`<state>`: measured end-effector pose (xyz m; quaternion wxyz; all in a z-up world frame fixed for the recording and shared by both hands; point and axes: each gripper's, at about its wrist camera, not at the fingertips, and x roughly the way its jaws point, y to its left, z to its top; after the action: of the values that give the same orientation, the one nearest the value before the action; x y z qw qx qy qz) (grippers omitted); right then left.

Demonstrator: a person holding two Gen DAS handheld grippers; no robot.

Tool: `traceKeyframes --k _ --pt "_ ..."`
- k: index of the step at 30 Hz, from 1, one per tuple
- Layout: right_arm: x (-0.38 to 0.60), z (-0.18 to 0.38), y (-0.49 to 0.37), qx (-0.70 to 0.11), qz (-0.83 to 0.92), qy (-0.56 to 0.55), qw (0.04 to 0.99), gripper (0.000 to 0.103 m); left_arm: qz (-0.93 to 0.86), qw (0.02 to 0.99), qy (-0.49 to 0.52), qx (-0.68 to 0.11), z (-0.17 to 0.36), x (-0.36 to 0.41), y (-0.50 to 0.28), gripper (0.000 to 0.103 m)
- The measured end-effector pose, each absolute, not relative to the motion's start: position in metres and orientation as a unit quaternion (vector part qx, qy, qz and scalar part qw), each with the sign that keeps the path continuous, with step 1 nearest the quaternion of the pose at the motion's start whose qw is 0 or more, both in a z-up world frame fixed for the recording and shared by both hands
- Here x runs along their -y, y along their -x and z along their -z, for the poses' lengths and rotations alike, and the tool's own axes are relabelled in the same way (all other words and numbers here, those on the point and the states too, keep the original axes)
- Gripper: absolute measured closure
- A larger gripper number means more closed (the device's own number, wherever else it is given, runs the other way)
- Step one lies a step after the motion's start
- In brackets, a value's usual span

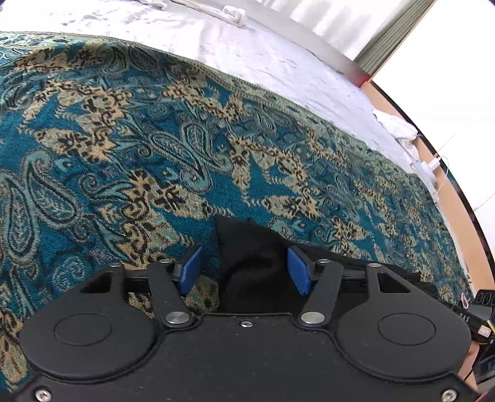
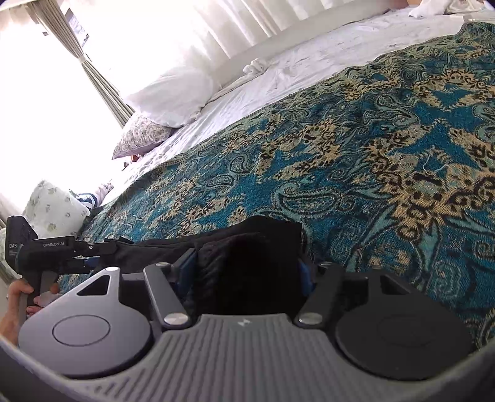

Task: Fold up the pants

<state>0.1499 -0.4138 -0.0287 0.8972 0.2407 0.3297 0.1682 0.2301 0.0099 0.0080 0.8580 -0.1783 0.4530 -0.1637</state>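
The black pants [image 1: 247,256] lie on a teal and tan paisley blanket [image 1: 123,139]. In the left wrist view a corner of the black cloth sits between the blue pads [image 1: 298,270] of my left gripper [image 1: 244,269], whose jaws stand wide apart and do not pinch it. In the right wrist view the pants [image 2: 247,266] bunch thickly between the fingers of my right gripper [image 2: 247,275]; the blue pads [image 2: 304,278] are spread wide and partly hidden by cloth. The left gripper [image 2: 89,247] shows at the left of that view, at the pants' other end.
The blanket [image 2: 371,154] covers a bed with a white sheet [image 1: 247,46]. White and floral pillows [image 2: 173,96] lie at the head by curtains. A crumpled white cloth [image 1: 235,14] lies on the sheet. The bed's edge and a cable [image 1: 433,164] are at right.
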Motion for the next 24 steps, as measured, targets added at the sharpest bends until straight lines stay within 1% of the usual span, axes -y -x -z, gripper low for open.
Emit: traceKeyframes --k 1,2,3,4,5,6,7,8,11,15,20,24 --pt "0.412 0.028 -0.15 -0.329 -0.167 -0.239 0.898 0.038 0.159 0.863 0.165 -0.45 -0.006 -0.005 -0.229 0.046" --pt "0.412 0.028 -0.15 -0.329 -0.164 -0.238 0.899 0.039 0.152 0.874 0.137 -0.441 -0.007 0.004 -0.226 0.061" --pt "0.41 0.028 -0.15 -0.328 -0.16 -0.235 0.901 0.041 0.147 0.885 0.11 -0.428 -0.01 0.013 -0.222 0.072" --pt "0.409 0.027 -0.149 -0.326 -0.154 -0.234 0.903 0.045 0.144 0.893 0.097 -0.414 -0.013 0.02 -0.217 0.079" --pt "0.408 0.025 -0.147 -0.324 -0.151 -0.233 0.904 0.053 0.136 0.902 0.083 -0.4 -0.018 0.027 -0.211 0.083" --pt "0.406 0.023 -0.145 -0.321 -0.15 -0.232 0.906 0.057 0.131 0.911 0.071 -0.384 -0.023 0.032 -0.205 0.083" --pt "0.405 0.02 -0.143 -0.317 -0.15 -0.231 0.907 0.065 0.127 0.919 0.061 -0.369 -0.029 0.036 -0.2 0.084" --pt "0.402 0.017 -0.141 -0.312 -0.152 -0.227 0.91 0.068 0.123 0.926 0.051 -0.354 -0.034 0.04 -0.194 0.084" --pt "0.393 0.005 -0.14 -0.3 -0.153 -0.214 0.917 0.073 0.11 0.942 0.028 -0.316 -0.047 0.042 -0.181 0.085" --pt "0.379 -0.011 -0.157 -0.287 -0.152 -0.217 0.92 0.075 0.079 0.951 0.023 -0.3 -0.056 0.036 -0.185 0.085" --pt "0.351 -0.026 -0.203 -0.286 -0.159 -0.193 0.925 0.075 0.03 0.954 0.035 -0.297 -0.061 0.017 -0.223 0.085" --pt "0.335 -0.018 -0.236 -0.292 -0.155 -0.181 0.926 0.074 0.002 0.948 0.028 -0.316 -0.046 0.011 -0.254 0.085"
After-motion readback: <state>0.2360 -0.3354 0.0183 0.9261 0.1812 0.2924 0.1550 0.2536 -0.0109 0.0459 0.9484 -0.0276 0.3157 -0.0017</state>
